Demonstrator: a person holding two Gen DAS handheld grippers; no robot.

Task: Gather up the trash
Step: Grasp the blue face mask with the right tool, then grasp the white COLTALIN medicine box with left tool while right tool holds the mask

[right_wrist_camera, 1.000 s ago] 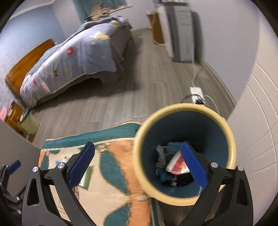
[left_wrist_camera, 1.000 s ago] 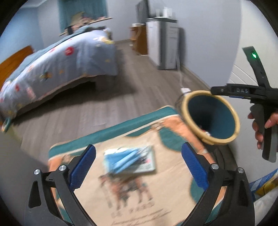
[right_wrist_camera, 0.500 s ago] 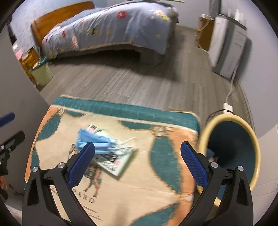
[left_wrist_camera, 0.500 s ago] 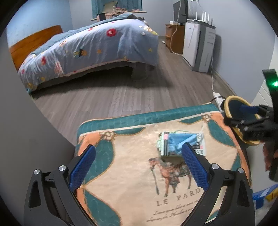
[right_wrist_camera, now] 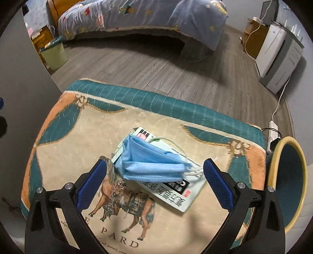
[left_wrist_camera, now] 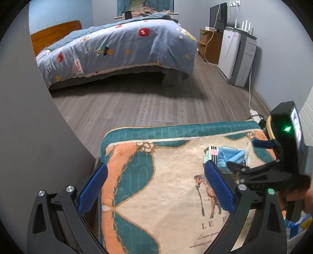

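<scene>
Beside the right-hand edge of the patterned cloth [right_wrist_camera: 82, 136] stands a waste bin [right_wrist_camera: 287, 183] with a cream rim and dark teal inside; what it holds is not visible from this angle. A second, pale green bin [right_wrist_camera: 54, 55] lined with a bag sits far off by the bed [right_wrist_camera: 140, 17], contents unclear. On the cloth, right of its middle, lies a crumpled blue face mask [right_wrist_camera: 150, 162], folded over on itself with thin white ear loops trailing to the right. It rests on a flat printed packet [right_wrist_camera: 176, 193], white and pale green with black lettering. The right gripper [right_wrist_camera: 154, 179] hovers just above the mask, jaws wide apart on either side of it, touching nothing. The left gripper [left_wrist_camera: 154, 185] also stands wide apart and empty over the cloth, with the mask [left_wrist_camera: 229, 156] to its right
</scene>
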